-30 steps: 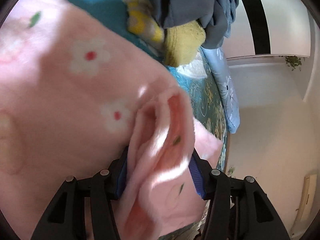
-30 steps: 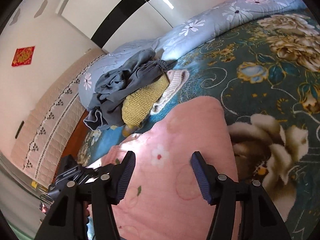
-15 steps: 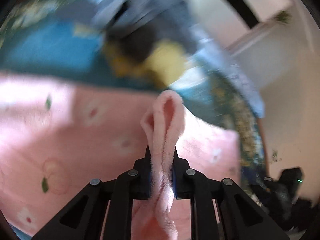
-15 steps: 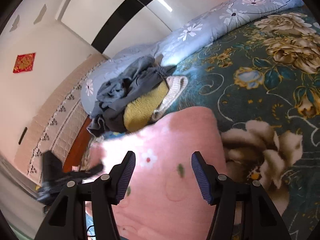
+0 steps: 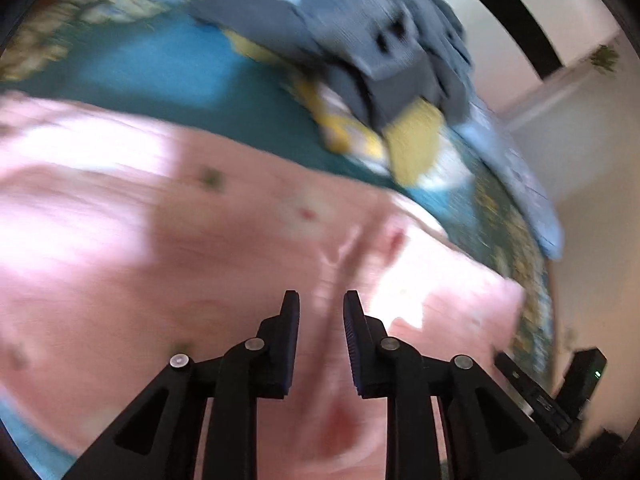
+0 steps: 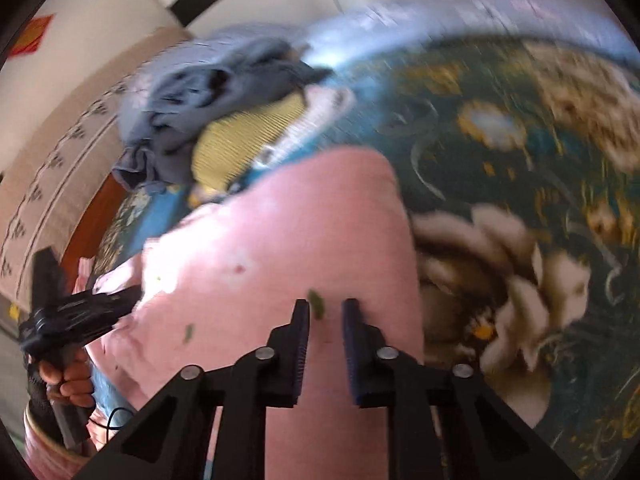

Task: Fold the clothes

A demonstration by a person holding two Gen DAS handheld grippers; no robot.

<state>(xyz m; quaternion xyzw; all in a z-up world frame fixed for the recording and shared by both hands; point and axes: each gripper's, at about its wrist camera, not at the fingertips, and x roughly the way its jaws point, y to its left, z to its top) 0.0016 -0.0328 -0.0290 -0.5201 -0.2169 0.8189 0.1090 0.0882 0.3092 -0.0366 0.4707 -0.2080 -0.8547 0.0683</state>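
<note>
The pink garment point(image 5: 168, 264) filling the lower left of the left wrist view looks like soft, fluffy fleece, matt, with small printed flowers and leaves. The bedspread point(image 6: 520, 168) at the right of the right wrist view is a plush, matt cloth in teal with large woven-looking flowers. In the upper left of that view, the grey clothes point(image 6: 208, 92) look like thin, crumpled cotton, and the yellow knit point(image 6: 244, 140) under them shows coarse ribbing. The left gripper point(image 5: 320, 320) and right gripper point(image 6: 326, 320) are matt black plastic with small shiny metal pins and ridged blue pads point(image 6: 350, 344).
</note>
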